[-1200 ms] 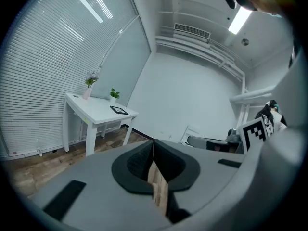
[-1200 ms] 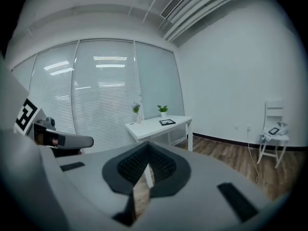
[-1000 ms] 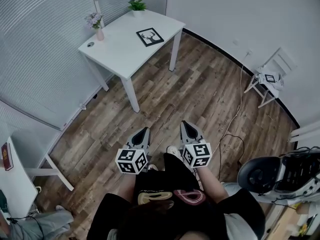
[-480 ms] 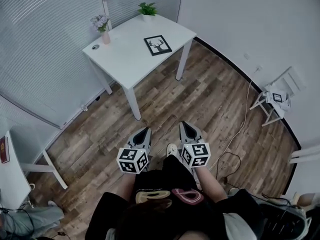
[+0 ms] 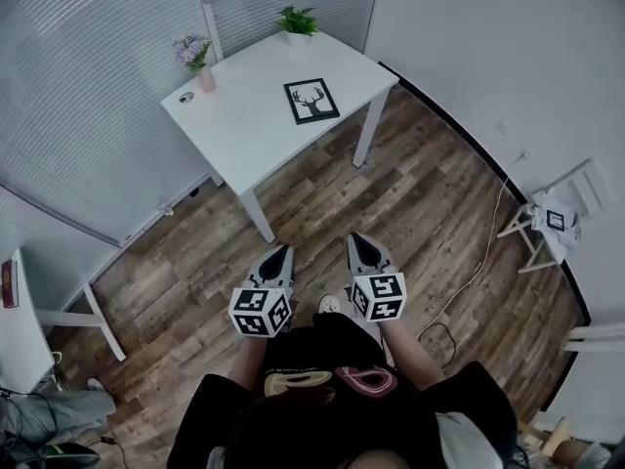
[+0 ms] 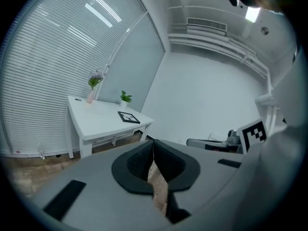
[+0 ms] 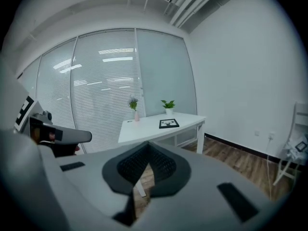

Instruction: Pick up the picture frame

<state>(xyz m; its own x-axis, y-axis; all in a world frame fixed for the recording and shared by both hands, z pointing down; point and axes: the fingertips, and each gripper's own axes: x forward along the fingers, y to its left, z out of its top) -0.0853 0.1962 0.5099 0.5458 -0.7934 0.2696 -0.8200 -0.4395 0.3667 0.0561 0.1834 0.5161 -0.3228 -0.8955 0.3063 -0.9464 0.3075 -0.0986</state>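
A black picture frame (image 5: 312, 101) with a deer print lies flat on a white table (image 5: 244, 125) ahead of me; it also shows small in the left gripper view (image 6: 129, 118) and the right gripper view (image 7: 169, 123). My left gripper (image 5: 281, 254) and right gripper (image 5: 358, 241) are held side by side at waist height over the wooden floor, well short of the table. Both are shut and empty, their tips pointing toward the table.
On the table stand a pink vase of flowers (image 5: 198, 63), a small green plant (image 5: 298, 22) and a small round object (image 5: 186, 96). Blinds line the left wall. A folding stand (image 5: 552, 223) with a cable (image 5: 479, 267) is at the right, another white table (image 5: 24, 330) at the left.
The table and frame have come closer and moved right in the head view. Both grippers stay shut and keep their places before my body.
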